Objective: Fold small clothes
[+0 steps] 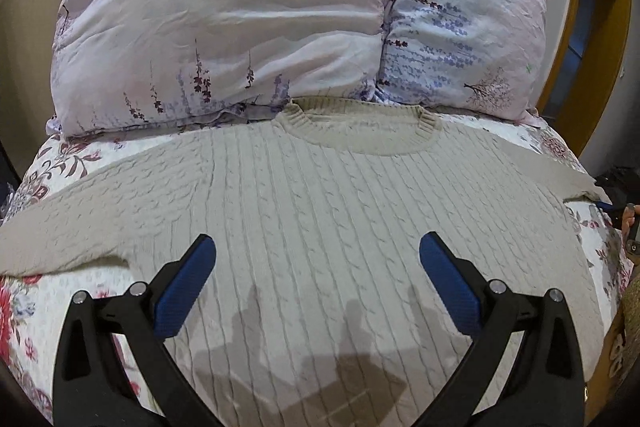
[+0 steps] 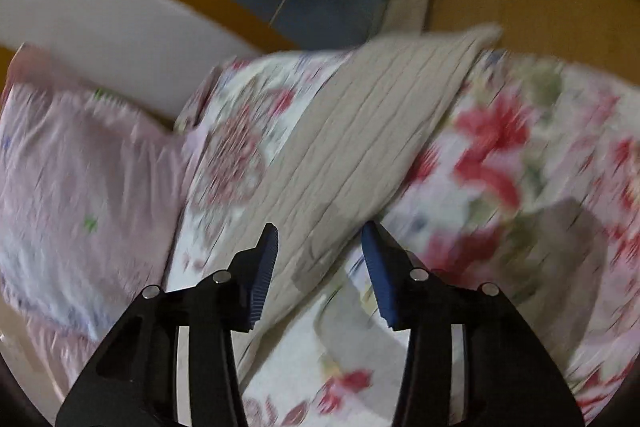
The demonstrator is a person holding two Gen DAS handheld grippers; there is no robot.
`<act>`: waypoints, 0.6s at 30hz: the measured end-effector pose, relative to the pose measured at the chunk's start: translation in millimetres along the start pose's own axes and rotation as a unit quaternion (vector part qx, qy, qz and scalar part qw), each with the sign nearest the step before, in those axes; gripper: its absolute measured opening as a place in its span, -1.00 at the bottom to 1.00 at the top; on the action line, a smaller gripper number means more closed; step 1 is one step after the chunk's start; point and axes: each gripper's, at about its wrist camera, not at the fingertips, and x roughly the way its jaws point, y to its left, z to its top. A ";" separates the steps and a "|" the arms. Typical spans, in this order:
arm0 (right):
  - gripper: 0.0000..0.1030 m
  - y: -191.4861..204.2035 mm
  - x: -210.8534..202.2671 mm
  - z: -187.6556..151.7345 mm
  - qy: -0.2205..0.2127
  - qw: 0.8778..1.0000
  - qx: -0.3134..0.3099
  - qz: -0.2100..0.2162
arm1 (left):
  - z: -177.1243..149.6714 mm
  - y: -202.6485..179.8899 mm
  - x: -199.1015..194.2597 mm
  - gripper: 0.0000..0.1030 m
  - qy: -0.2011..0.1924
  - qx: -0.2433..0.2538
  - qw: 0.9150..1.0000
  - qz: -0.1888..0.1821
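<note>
Looking along the left gripper (image 1: 318, 247), I see a cream cable-knit sweater (image 1: 320, 211) lying flat and face up on a bed with a flowery bedspread (image 1: 44, 307). Its round collar (image 1: 360, 135) sits just below a big pale pillow (image 1: 240, 19). One sleeve (image 1: 76, 227) goes out to the left side and lies smooth. The left gripper hangs over the middle of the sweater with its fingers spread wide, holding nothing.

Looking along the right gripper (image 2: 320, 247), the picture is blurry. The other sleeve (image 2: 360, 131) lies straight across the bedspread (image 2: 520, 167), with its cuff (image 2: 476, 37) at the far end near the edge of the bed. The right gripper has its fingers apart with the sleeve under the gap. It does not pinch the sleeve, as far as I can tell.

I think the step now is folding this sleeve in over the body. To do it well, the right gripper should go down low, pinch only the sleeve and not the bedspread, and grab it near the cuff. Then it should lift a little and lay the sleeve flat across the chest. The left gripper can press on the body so the sweater does not slide.
</note>
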 end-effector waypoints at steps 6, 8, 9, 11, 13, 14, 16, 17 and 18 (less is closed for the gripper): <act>-0.45 -13.8 4.4 24.3 -0.027 0.999 0.010 -0.014 | 4.2 12.4 10.2 0.97 -0.008 -0.037 0.999 -0.037; -0.67 -15.1 4.4 26.0 -0.035 0.999 0.002 -0.026 | 6.0 15.8 12.6 0.97 -0.009 -0.050 0.997 -0.049; -0.72 -14.5 5.0 26.2 -0.040 0.999 -0.007 -0.034 | 6.8 16.9 13.4 0.97 -0.011 -0.054 0.997 -0.051; -0.83 -8.7 3.4 23.0 -0.047 0.997 -0.035 -0.047 | 9.1 18.5 15.1 0.97 -0.011 -0.057 0.997 -0.051; -0.83 6.1 -4.1 18.1 -0.068 0.993 -0.075 -0.054 | 10.8 20.6 16.6 0.97 -0.009 -0.060 0.997 -0.052; -0.83 15.4 -8.3 15.6 -0.078 0.991 -0.093 -0.051 | 11.5 22.5 17.4 0.97 -0.008 -0.065 0.996 -0.056; -0.84 41.3 -22.2 6.8 -0.098 0.985 -0.137 -0.031 | 13.0 26.3 19.1 0.97 -0.001 -0.077 0.995 -0.067; -0.84 54.1 -28.2 1.4 -0.103 0.982 -0.156 -0.018 | 13.7 27.9 20.1 0.97 0.003 -0.084 0.994 -0.071; -0.84 68.0 -34.8 -6.0 -0.107 0.979 -0.176 -0.002 | 14.1 29.2 21.1 0.97 0.007 -0.088 0.994 -0.072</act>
